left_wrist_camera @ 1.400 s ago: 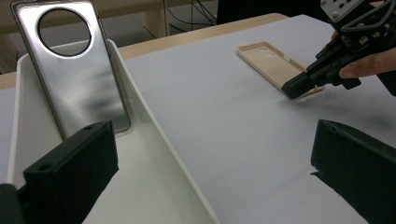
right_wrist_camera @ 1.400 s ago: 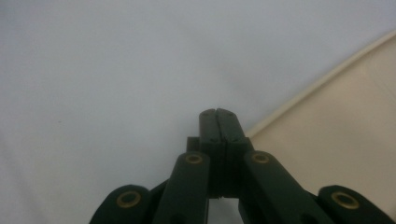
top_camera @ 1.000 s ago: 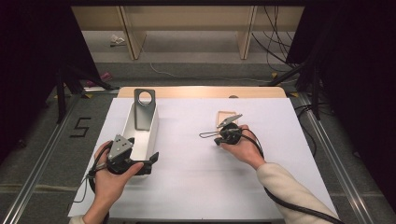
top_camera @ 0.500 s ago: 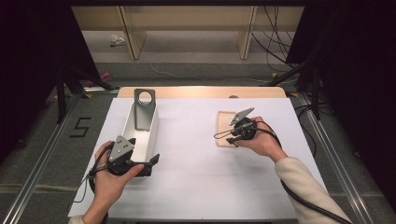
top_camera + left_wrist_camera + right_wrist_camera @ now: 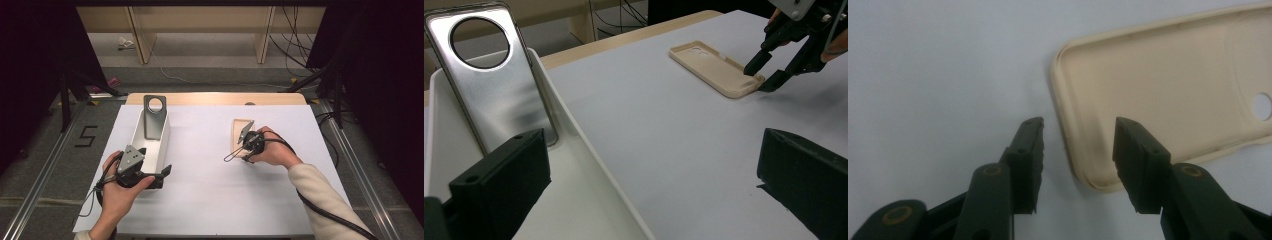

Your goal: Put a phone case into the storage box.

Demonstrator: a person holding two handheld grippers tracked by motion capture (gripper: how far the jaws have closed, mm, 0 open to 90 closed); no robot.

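- Beige phone case flat on the white table, hollow side up, right of centre, well apart from the white tray at left.
- Long axis of the case running away from the person in the high view; near short end toward the right gripper.
- Right gripper at that near end, half open, jaws just been opening; in the right gripper view straddling the case's side wall close to the near corner (one jaw over the bare table, the other over the case's hollow).
- Pads not pressing on the wall; gap visible on both sides. Nothing held.
- From the left gripper view, same picture: right gripper's tips down at the case's near corner, touching or just above it (cannot tell which).
- Left gripper at the near end of the tray, jaws wide with one inside the tray and one outside; seemingly around the tray wall, not clamped.
- Silver phone case leaning upright at the far end of the tray, round cutout at top.
- Right hand clearly the nearer to the beige case; left well apart.
- Judgement: next move likely a pinch on the side wall, so it hinges on the wall staying between the jaws; a close off to one side risks sliding the case away.
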